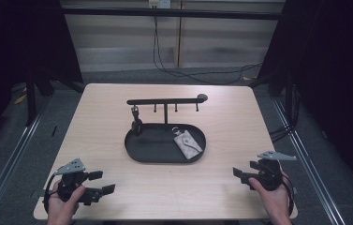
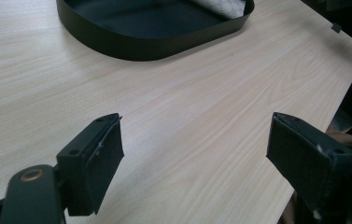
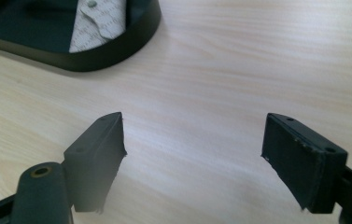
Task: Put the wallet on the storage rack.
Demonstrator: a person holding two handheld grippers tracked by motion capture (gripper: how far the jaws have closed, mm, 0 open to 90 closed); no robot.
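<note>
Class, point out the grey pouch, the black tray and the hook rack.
grey pouch (image 1: 187, 145), high view, middle of its flap.
black tray (image 1: 139, 157), high view, front-left rim.
hook rack (image 1: 165, 101), high view, horizontal bar.

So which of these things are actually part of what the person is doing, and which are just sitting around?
Likely part of the job:
- black oval metal tray with its hook rack
- grey patterned fabric key pouch lying in the tray
- small dark item hanging from a hook
- left gripper and right gripper, both open

Just lying about:
- black cable on the floor
- light wooden table
</note>
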